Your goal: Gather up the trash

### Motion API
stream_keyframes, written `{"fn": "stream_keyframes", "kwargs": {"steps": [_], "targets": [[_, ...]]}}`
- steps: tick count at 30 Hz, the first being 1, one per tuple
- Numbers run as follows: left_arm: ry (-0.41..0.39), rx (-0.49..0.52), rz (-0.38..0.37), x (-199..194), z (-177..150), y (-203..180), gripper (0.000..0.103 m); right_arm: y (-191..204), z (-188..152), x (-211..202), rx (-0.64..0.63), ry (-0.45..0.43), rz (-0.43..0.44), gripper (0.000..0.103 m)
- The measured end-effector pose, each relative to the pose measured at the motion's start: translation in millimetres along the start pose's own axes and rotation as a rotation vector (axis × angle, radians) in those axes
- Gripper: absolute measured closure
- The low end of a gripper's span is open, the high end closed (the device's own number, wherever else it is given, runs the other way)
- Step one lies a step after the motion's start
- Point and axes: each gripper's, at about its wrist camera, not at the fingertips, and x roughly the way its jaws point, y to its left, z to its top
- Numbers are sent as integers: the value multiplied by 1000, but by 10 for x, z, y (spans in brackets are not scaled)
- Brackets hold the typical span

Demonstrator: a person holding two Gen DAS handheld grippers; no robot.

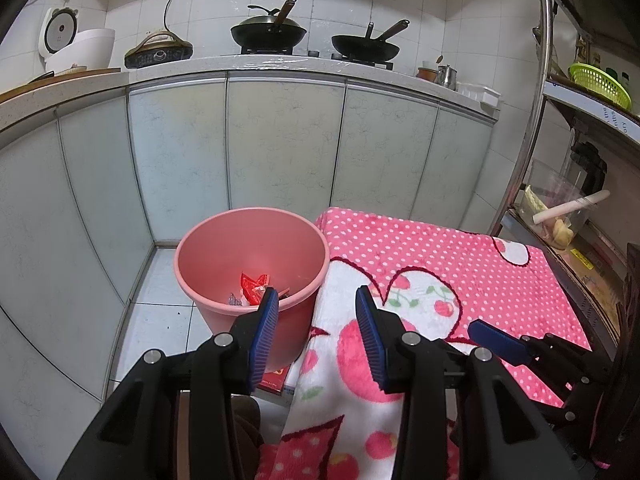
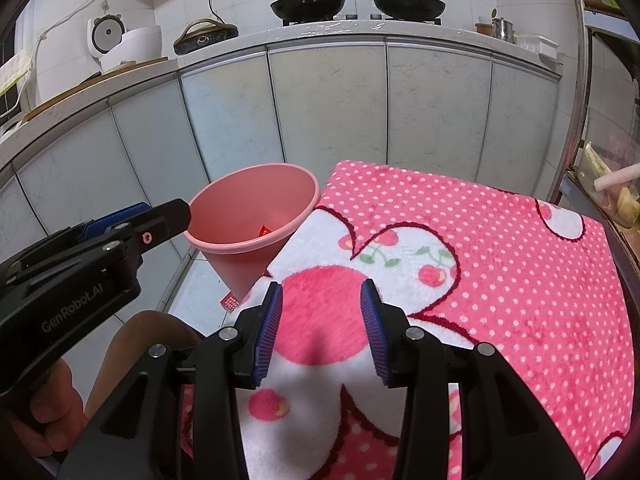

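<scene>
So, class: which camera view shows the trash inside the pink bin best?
The left wrist view: it looks down into the pink bin, showing red wrappers at the bottom. The right wrist view sees the bin from the side, so only a red scrap peeks above the rim.

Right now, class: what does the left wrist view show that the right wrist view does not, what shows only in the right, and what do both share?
Only the left wrist view: the green basket on the shelf and the crumpled red wrappers lying in the bin. Only the right wrist view: the hand holding the left gripper. Both show the pink bin, the pink blanket and two woks.
</scene>
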Motion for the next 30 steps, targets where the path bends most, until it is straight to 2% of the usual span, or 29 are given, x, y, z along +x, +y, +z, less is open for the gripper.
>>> {"fn": "stream_keyframes", "kwargs": {"steps": [20, 30], "targets": [[-1, 3, 7, -20, -32, -4, 63, -4, -4, 2, 1, 4, 4, 62], [28, 9, 9, 66, -61, -26, 63, -52, -5, 55, 7, 19, 12, 62]]}}
